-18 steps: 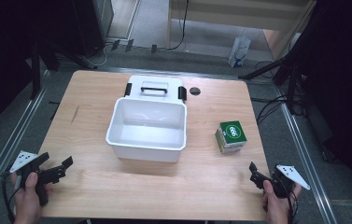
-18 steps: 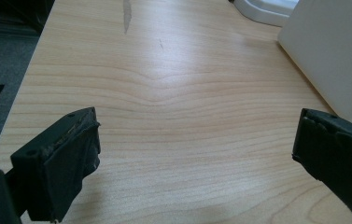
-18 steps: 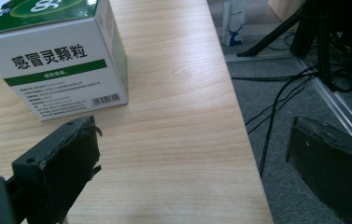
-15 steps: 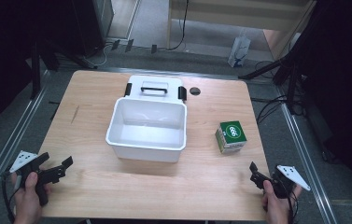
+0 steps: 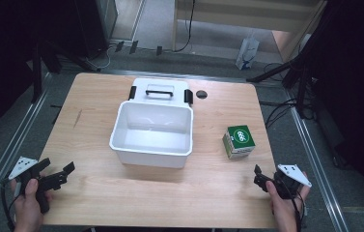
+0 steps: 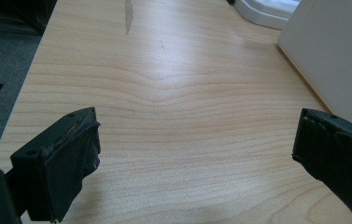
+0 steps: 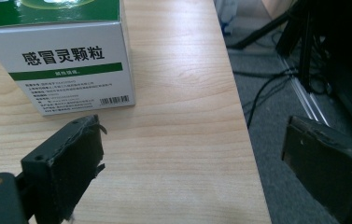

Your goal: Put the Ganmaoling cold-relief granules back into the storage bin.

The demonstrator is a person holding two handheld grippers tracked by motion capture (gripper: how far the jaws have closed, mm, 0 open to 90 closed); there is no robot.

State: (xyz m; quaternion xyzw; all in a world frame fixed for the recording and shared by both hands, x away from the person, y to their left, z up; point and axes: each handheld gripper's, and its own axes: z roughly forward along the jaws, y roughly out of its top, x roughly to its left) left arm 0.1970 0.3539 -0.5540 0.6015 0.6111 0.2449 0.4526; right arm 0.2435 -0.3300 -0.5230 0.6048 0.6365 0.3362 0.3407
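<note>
Showing pale wood grain w/ a grey streak on table [image 5: 97,193]. Sitting white: bin [image 5: 153,129] and lid [image 5: 160,92] (black latches, black handle). Wearing green top, white sides w/ green band + black text: box [image 5: 238,141]. Looking black: both grippers' jaws.

From my feed I see a pale wooden tabletop [image 5: 97,96] with a grey scuff [image 5: 77,117] near its left edge and a small black disc [image 5: 201,94] toward the far side. Beyond it, a white bag [image 5: 247,50] stands on the grey floor [image 5: 170,29]. Black cables [image 5: 278,113] trail on the right, beside a metal rail [image 5: 315,164].
</note>
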